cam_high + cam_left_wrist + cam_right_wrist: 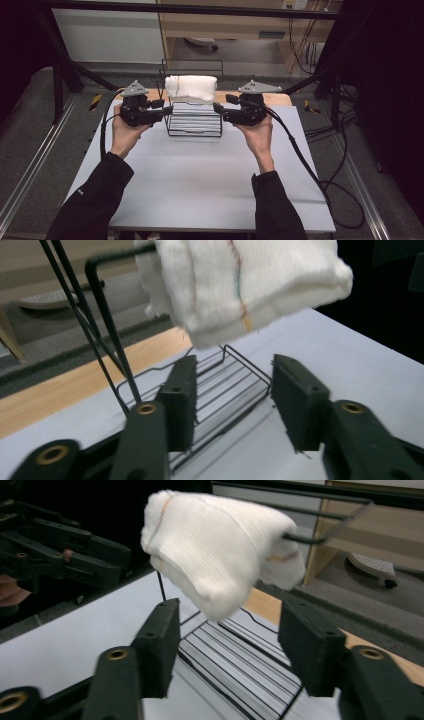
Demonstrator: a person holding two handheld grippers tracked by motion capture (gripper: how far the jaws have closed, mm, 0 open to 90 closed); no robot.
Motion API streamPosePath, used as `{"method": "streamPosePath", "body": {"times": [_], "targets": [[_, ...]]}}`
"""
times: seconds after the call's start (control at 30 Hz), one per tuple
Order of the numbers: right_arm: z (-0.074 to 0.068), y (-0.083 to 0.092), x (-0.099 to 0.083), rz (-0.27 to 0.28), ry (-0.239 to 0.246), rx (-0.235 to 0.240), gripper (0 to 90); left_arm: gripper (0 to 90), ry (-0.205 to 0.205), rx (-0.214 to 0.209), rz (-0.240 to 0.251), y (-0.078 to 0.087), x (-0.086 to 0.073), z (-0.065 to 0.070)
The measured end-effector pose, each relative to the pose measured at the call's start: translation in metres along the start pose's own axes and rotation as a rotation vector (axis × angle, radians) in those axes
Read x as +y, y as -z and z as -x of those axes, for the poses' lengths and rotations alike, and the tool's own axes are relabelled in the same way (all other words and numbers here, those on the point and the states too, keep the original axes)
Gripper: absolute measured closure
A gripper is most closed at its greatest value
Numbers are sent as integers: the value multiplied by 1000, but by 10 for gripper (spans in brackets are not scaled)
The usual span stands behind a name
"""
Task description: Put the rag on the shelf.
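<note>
A folded white towel [192,87] hangs over the top bar of a black wire rack [195,125] at the far middle of the table. My left gripper [167,107] sits just left of the rack, pointing right, and my right gripper [220,107] just right of it, pointing left. In the left gripper view the towel [250,280] hangs above and beyond the left gripper [232,400], whose jaws stand apart with nothing between them. The right gripper view shows the towel [215,550] above the right gripper [227,645], also open and empty, over the rack's wire base [240,650].
The pale grey table [200,175] has bare room in front of the rack. A wooden strip [277,97] runs along its far edge. Cables [320,180] trail off the right side. A dark frame post [60,80] stands at the back left.
</note>
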State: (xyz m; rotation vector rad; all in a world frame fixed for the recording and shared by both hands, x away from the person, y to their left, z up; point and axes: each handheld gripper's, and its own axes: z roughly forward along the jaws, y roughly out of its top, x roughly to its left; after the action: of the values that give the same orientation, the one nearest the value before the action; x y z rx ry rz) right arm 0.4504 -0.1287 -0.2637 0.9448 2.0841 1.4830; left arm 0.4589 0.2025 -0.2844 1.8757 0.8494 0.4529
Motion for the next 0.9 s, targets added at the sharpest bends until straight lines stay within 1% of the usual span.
{"method": "streamPosePath", "body": {"times": [0.1,0.17,0.3,0.4,0.53,0.6,0.77,0.83,0.9], "targets": [[5,8,-10,-26,-12,1,309,398,-3,-4,-29,3,-12,-1],[10,13,-17,-36,-25,5,220,328,-1,-5,-49,4,-20,-1],[18,21,-31,-48,-50,4,109,247,-7,3,-77,5,-36,-2],[22,26,-43,-63,-58,-1,58,192,-12,5,-88,8,-48,-2],[27,33,-59,-79,-69,2,26,101,-18,14,-107,11,-65,-2],[29,37,-67,-83,-79,10,16,75,-15,13,-115,12,-74,-1],[33,45,-92,-90,-104,18,3,60,-8,4,-134,15,-98,-3],[34,47,-102,-91,-113,24,3,60,3,2,-137,17,-107,-3],[34,50,-111,-101,-113,27,2,59,7,2,-140,19,-116,-3]]}}
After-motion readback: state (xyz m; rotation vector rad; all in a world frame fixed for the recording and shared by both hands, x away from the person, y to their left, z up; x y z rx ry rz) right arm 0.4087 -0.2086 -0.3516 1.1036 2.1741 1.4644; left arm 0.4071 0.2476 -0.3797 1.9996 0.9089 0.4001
